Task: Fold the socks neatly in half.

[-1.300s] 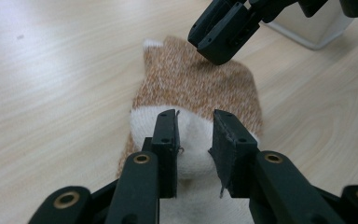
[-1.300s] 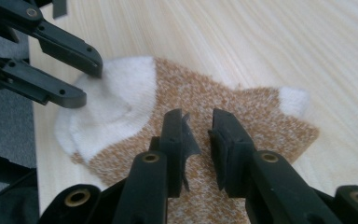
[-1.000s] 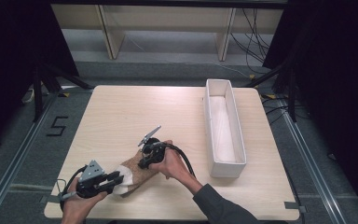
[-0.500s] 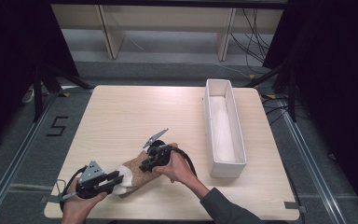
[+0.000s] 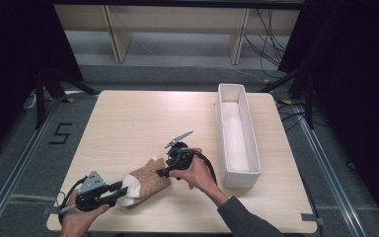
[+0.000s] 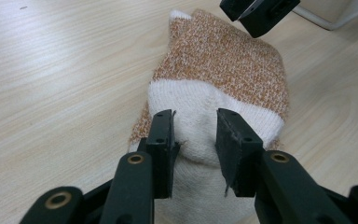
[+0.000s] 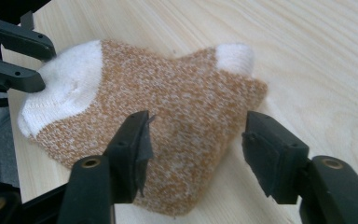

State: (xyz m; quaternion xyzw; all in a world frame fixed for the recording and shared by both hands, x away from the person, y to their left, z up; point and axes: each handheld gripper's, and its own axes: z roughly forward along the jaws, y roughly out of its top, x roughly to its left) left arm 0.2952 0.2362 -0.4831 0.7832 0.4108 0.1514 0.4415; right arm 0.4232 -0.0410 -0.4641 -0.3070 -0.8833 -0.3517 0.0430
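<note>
High view: folded orange-and-white sock (image 5: 145, 181) sits at the near-left part of the bench (image 5: 128, 123), left gripper (image 5: 121, 190) at its white end, right gripper (image 5: 164, 170) at its far edge; white tray (image 5: 237, 131) stands well apart along the right side. Looks like a fold step just finishing, the right side letting go. Left gripper view: fingers (image 6: 164, 140) at a middling gap, straddling the white heel of the sock (image 6: 223, 65); fabric bulges between them, but can't tell if the pads truly pinch it, and they have just been easing apart. Right gripper view: fingers (image 7: 133, 147) stand wide above the sock (image 7: 168, 112), clear of the knit, having just been opening; nothing between them. Next move, I'd guess: left frees the heel, then one gripper takes the bundle at a thick folded edge and carries it to the tray; needs a grip through all layers so it doesn't unfold. Surface: pale wood-grain bench, bare otherwise. Room: dark curtains at both sides, grey floor with cables, shelving behind.
</note>
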